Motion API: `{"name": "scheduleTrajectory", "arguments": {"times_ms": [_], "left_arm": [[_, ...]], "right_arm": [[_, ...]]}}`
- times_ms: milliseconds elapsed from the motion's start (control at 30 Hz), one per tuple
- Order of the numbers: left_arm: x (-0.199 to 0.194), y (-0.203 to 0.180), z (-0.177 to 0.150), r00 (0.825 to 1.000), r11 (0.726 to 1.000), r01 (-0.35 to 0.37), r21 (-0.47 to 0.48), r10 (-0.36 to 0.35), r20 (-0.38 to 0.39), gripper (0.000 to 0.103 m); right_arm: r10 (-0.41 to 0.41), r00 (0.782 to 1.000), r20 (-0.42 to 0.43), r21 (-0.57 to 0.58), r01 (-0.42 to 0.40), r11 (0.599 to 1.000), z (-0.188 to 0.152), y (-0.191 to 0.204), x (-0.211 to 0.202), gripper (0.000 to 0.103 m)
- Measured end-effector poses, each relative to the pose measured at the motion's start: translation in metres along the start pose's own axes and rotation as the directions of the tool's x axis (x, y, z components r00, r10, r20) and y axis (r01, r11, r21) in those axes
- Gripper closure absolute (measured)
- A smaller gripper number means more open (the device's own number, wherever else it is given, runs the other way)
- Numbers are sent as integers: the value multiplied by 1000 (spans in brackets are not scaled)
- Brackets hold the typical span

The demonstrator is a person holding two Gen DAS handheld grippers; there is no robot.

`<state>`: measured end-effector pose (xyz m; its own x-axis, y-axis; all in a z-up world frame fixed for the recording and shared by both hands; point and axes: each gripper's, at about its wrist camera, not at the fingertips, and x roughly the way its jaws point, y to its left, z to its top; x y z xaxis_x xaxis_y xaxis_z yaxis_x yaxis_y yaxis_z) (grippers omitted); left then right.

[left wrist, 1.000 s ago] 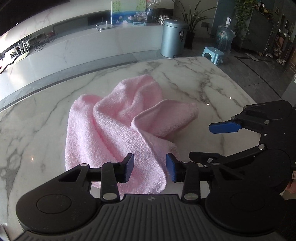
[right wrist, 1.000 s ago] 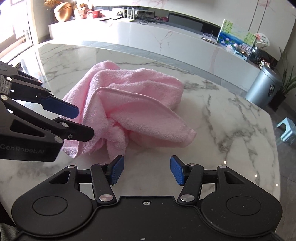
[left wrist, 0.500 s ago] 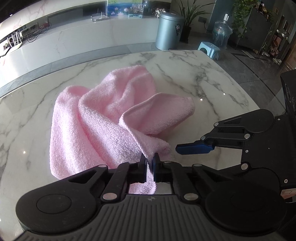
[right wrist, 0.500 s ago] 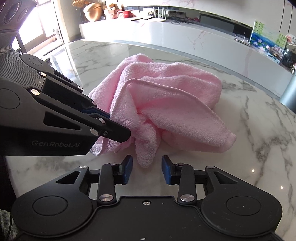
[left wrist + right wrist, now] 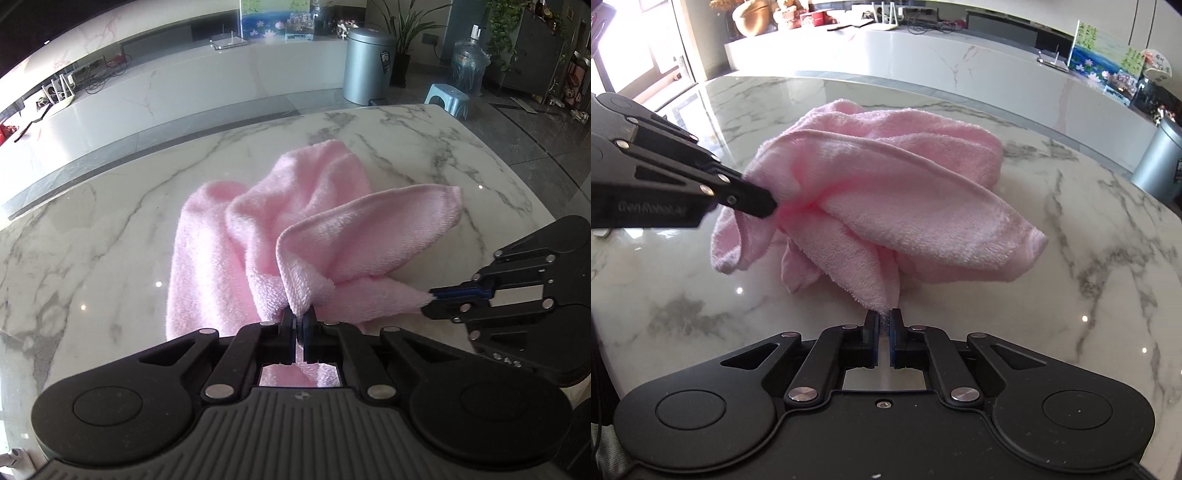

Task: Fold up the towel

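Nearest the towel (image 5: 266,236), both claws had clamped its near edge: left claw (image 5: 300,325) on a bunched corner, right claw (image 5: 885,325) on a hanging tip. Beyond them it lay crumpled on the desk (image 5: 1071,258). Gripping looked done; next, lift and spread it.

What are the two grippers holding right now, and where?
Both pinch the crumpled pink terry towel: left gripper on a bunched fold, right gripper on a corner tip.

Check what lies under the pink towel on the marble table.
Only bare marble table shows around the bunched pink towel. Both grippers pinch its near edges. Anything beneath its middle is covered by the folds.
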<state>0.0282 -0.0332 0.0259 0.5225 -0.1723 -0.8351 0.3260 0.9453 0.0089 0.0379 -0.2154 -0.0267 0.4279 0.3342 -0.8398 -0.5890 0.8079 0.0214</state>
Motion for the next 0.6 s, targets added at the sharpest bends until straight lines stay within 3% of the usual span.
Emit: {"name": "scheduleTrajectory", "arguments": {"times_ms": [333,600], "left_arm": [[-19,54,-5,992,990,-129,-64,129,-6,101],[-24,69,-16,989,983,-148,-106,145,-37,101]], "right_arm": [[-163,986,-41,81,166,983,-24,-42,-27,100],[-225,972,-66,106,231,967,-32,-59,-48,100]]}}
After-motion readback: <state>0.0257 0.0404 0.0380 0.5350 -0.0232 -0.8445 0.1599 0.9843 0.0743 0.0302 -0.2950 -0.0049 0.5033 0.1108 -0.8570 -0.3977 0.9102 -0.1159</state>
